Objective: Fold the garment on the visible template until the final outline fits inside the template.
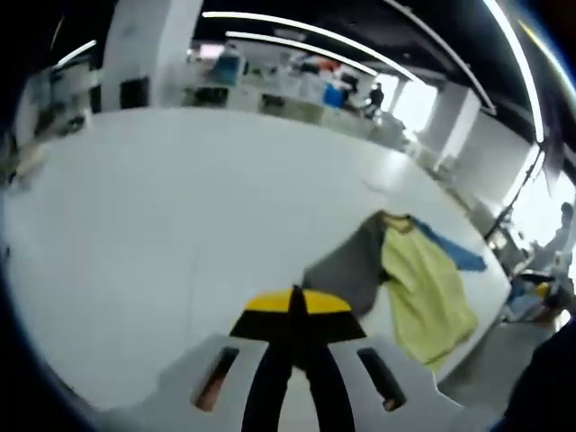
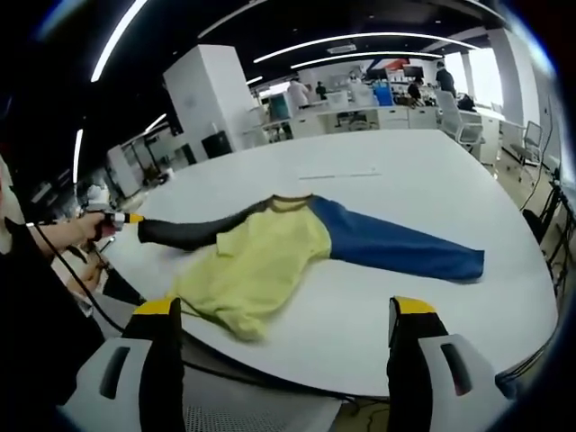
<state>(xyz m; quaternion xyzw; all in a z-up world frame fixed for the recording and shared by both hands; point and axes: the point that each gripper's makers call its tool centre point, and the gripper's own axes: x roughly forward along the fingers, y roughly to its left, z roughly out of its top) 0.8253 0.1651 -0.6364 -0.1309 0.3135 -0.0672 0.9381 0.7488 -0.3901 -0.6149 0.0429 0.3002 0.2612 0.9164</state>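
In the right gripper view we see our left tool (image 2: 126, 219) at the far left, at the cuff of the dark grey sleeve (image 2: 193, 232) — whether it grips the cuff we cannot tell. The garment (image 2: 261, 261) lies spread on the white surface (image 2: 405, 180): yellow body in the middle, blue sleeve (image 2: 396, 247) stretched to the right. Our right tool (image 2: 283, 328) stands wide open, holding nothing. In the left gripper view the left tool (image 1: 295, 306) has its jaws closed together — the garment (image 1: 423, 288) lies just beyond.
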